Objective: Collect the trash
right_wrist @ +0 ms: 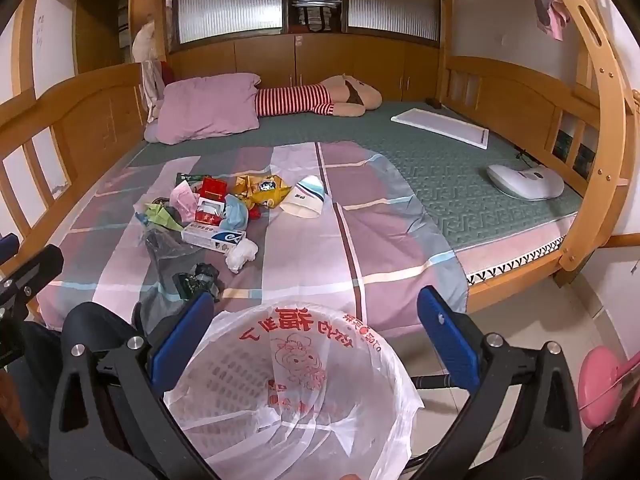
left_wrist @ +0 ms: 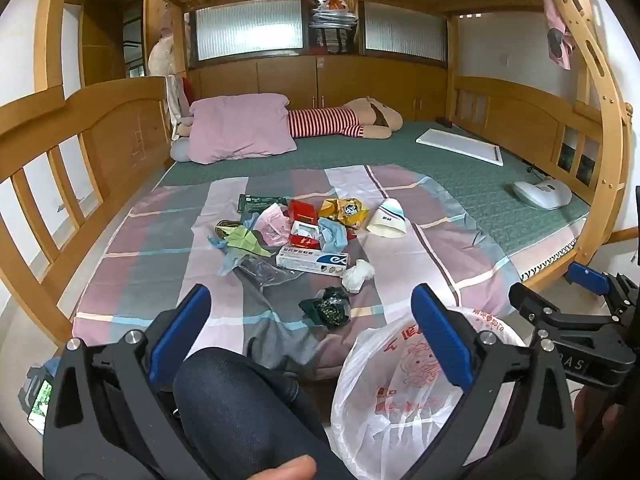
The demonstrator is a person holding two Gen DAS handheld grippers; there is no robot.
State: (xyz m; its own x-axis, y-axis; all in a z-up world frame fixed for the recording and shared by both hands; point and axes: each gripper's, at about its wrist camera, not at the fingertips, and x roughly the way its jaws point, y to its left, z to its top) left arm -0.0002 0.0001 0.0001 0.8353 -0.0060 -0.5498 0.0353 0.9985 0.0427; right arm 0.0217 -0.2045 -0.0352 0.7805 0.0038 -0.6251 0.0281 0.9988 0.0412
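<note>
A heap of trash (left_wrist: 298, 228) lies on the checked bedsheet (left_wrist: 140, 248): wrappers, a red box, a white toothpaste box (left_wrist: 314, 261), a crumpled white tissue (left_wrist: 358, 275) and a dark wrapper (left_wrist: 329, 306). The heap also shows in the right wrist view (right_wrist: 212, 212). A bin lined with a white plastic bag (right_wrist: 296, 384) stands below the bed's front edge, also in the left wrist view (left_wrist: 396, 392). My left gripper (left_wrist: 310, 312) is open and empty above the person's knee. My right gripper (right_wrist: 314, 316) is open and empty over the bag's mouth.
A pink pillow (left_wrist: 240, 126) and a striped plush toy (left_wrist: 340, 120) lie at the back. A white board (left_wrist: 460, 146) and a white device (left_wrist: 542, 194) lie on the green mat at right. Wooden bed rails stand at left and right. A pink object (right_wrist: 608, 384) stands on the floor.
</note>
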